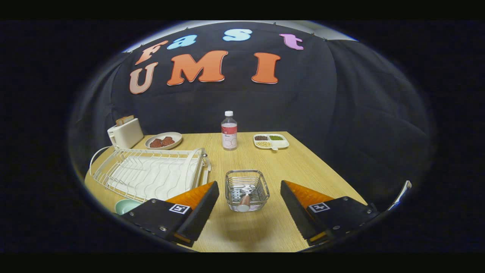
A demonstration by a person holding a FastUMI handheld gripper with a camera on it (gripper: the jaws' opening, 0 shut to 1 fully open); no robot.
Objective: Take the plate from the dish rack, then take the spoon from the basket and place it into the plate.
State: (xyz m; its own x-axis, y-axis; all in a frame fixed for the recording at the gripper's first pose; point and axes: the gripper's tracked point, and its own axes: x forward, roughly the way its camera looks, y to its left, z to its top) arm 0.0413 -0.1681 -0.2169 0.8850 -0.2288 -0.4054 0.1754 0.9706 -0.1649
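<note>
Holding the gripper high with its fingers spread wide and empty, you frame the basket between them, the spoon propped inside handle-up, easy to pinch. The rack holds nothing; a pale green plate peeks beside your left finger. All sits on a bare wood table, black cloth behind.

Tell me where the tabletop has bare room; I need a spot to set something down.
Bare wood lies between the open gripper fingers, nearer than the wire basket, and right of the basket below the divided white snack tray. Crowded: the white wire dish rack, cream toaster and oval plate.
</note>
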